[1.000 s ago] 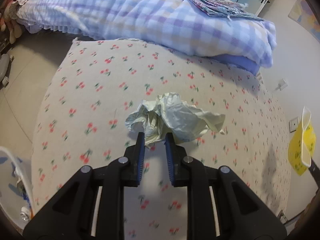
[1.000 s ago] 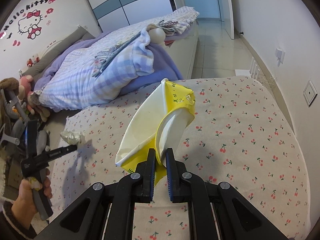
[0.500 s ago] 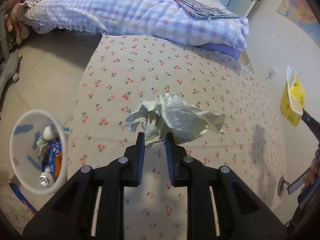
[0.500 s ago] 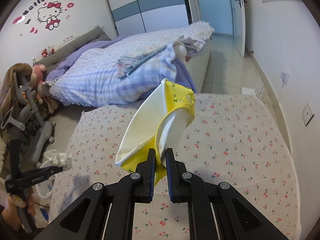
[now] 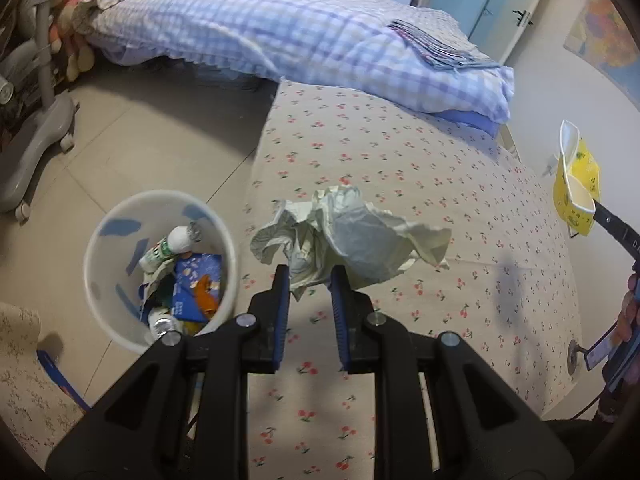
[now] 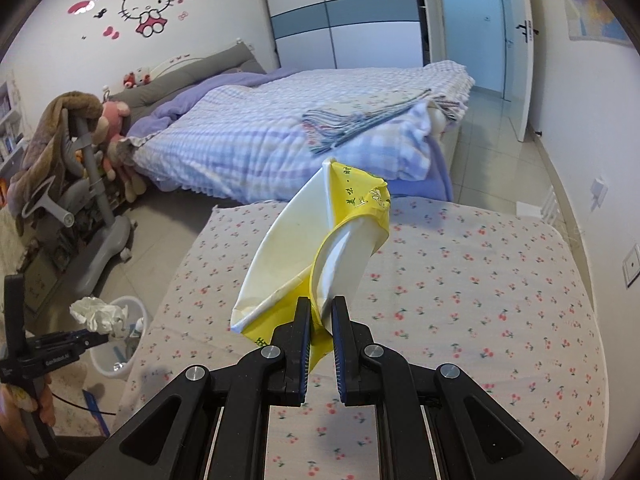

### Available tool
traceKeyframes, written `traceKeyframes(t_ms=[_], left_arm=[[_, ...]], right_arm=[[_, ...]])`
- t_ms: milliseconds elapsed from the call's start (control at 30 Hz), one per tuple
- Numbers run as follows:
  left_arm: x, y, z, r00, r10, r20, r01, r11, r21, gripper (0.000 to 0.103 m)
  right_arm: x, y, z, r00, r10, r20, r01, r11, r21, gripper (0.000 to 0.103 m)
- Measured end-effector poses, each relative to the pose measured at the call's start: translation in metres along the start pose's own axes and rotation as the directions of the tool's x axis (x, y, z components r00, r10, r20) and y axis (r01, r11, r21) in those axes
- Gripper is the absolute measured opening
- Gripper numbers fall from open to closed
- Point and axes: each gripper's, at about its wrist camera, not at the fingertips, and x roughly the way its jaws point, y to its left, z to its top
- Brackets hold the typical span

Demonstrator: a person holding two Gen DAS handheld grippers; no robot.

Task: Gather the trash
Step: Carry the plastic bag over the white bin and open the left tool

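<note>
My left gripper (image 5: 307, 280) is shut on a crumpled pale green paper (image 5: 352, 240) and holds it in the air above the edge of the cherry-print mattress (image 5: 400, 168). The white trash bin (image 5: 100, 256) stands on the floor to its lower left, with bottles and a blue packet inside. My right gripper (image 6: 321, 312) is shut on a flattened yellow and white paper cup (image 6: 320, 240), held above the mattress (image 6: 460, 280). In the right wrist view the left gripper (image 6: 105, 338) with its paper (image 6: 96, 312) is over the bin (image 6: 116, 360). The cup also shows in the left wrist view (image 5: 574, 184).
A bed with a purple checked quilt (image 5: 260, 28) and a folded blanket (image 5: 436, 46) lies beyond the mattress. A grey stand on wheels (image 6: 100, 232) with plush toys is on the tiled floor at left. A door and wardrobe are at the back.
My left gripper has swung left with the paper, so the trash bin has come further into view and closer. My right gripper has lifted a little, with the cup still held.
</note>
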Motion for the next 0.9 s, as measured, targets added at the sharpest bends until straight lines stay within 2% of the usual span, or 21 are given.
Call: traceKeyframes(t_ms=[300, 733, 800, 867, 900], left_arm=[[-0.002, 0.058, -0.003, 0.999, 0.048, -0.025, -0.051, 0.990, -0.129, 0.022], [0.014, 0.120, -0.010, 0.979, 0.182, -0.091, -0.197, 0.959, -0.204, 0.024], [0.013, 0.126, -0.010, 0.975, 0.203, -0.086, -0.217, 0.953, -0.211, 0.029], [0.013, 0.132, -0.011, 0.975, 0.206, -0.088, -0.221, 0.949, -0.225, 0.051], [0.012, 0.135, -0.013, 0.975, 0.205, -0.090, -0.221, 0.946, -0.237, 0.057]], right_arm=[[0.030, 0.068, -0.001, 0.995, 0.079, -0.061, -0.083, 0.994, -0.076, 0.011], [0.057, 0.156, -0.012, 0.975, 0.177, -0.134, -0.201, 0.961, -0.188, 0.011], [0.062, 0.166, -0.014, 0.972, 0.188, -0.144, -0.215, 0.955, -0.204, 0.011], [0.067, 0.177, -0.016, 0.968, 0.194, -0.158, -0.226, 0.949, -0.220, 0.011], [0.070, 0.182, -0.017, 0.966, 0.198, -0.166, -0.232, 0.946, -0.226, 0.011]])
